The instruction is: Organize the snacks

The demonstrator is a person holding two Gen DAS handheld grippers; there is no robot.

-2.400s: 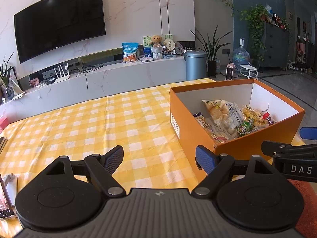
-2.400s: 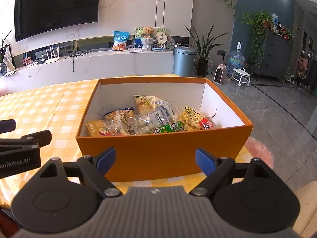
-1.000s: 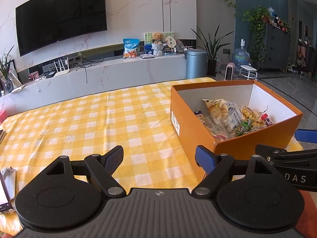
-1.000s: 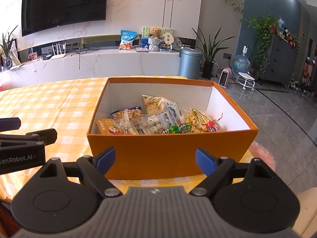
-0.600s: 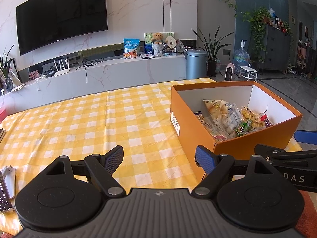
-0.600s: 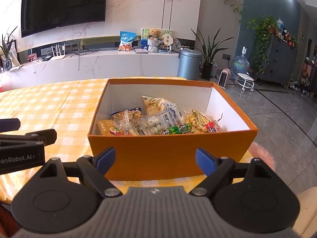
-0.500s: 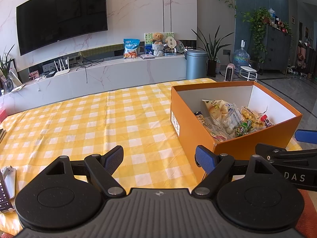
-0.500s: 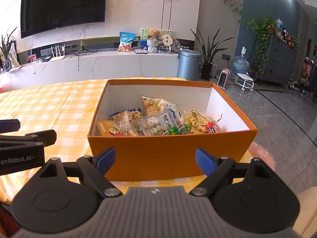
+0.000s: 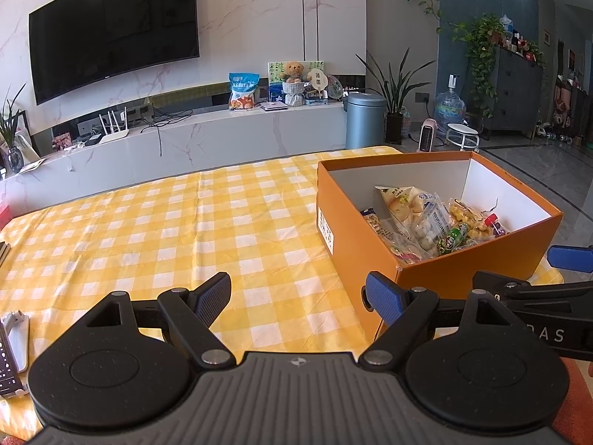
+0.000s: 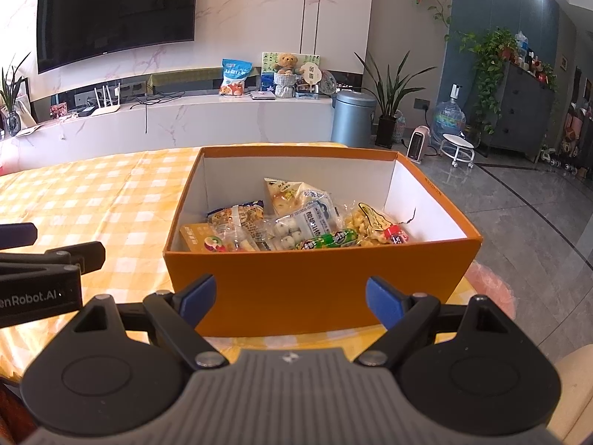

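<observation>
An orange cardboard box [image 10: 318, 289] stands on the yellow checked tablecloth [image 9: 178, 230], with several snack packets [image 10: 296, 222] lying inside. The box also shows in the left wrist view [image 9: 355, 237], to the right of centre. My right gripper [image 10: 291, 298] is open and empty, just in front of the box's near wall. My left gripper [image 9: 298, 298] is open and empty, low over the cloth beside the box's left near corner. Each gripper shows at the edge of the other's view.
A white device [image 9: 15, 337] lies at the table's left edge. Behind the table runs a white TV bench [image 9: 207, 137] with a snack bag and a teddy bear. A grey bin [image 10: 352, 118] and plants stand to the right on the floor.
Both grippers have drawn back and risen slightly, so the box looks a little farther away. Jaws stay open. Nothing on the table has moved.
</observation>
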